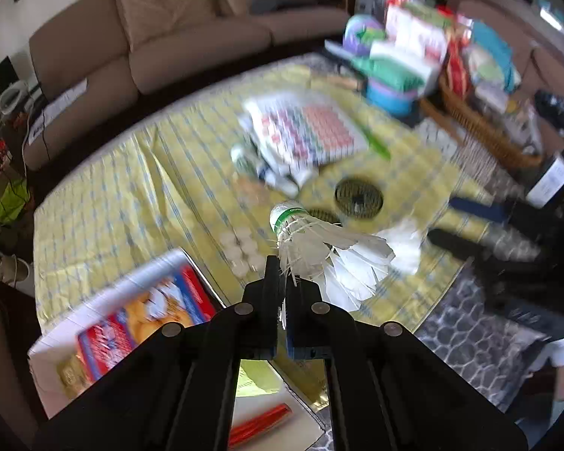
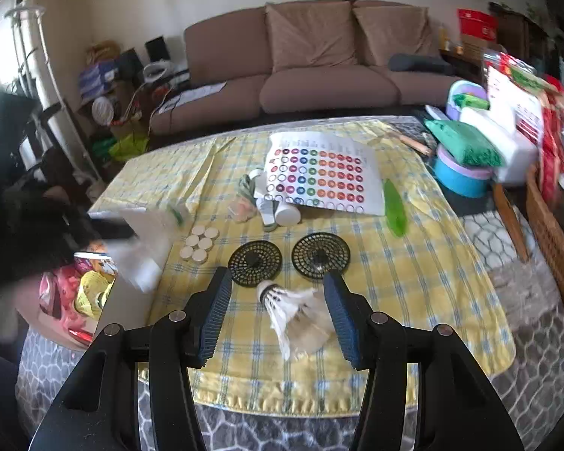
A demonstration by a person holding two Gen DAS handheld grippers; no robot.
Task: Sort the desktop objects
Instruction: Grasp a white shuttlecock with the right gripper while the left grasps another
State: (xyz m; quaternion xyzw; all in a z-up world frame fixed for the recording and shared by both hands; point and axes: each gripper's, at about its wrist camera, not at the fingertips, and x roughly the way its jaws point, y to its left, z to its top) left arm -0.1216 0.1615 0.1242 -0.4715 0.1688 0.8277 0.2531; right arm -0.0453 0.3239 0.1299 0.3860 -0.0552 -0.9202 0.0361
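Observation:
A white feather shuttlecock [image 1: 319,248] with a green band on its cork hangs above the yellow checked tablecloth [image 1: 124,203]. My left gripper [image 1: 284,274] is shut on its feather stems. In the right wrist view this gripper and its shuttlecock [image 2: 146,240] are a blur at the left. A second white shuttlecock [image 2: 293,308] lies on the tablecloth [image 2: 413,282] near the front edge, cork pointing away. My right gripper [image 2: 277,276] stands open over it, one blue pad on each side, neither pressing on it.
Two black mesh discs [image 2: 255,263] [image 2: 320,253] lie just beyond the second shuttlecock. Further back are white round caps [image 2: 199,244], a sheet of coloured rings [image 2: 316,176] and a green leaf shape [image 2: 394,206]. A box of snack packets [image 1: 131,323] stands left, a wicker basket [image 2: 552,240] right.

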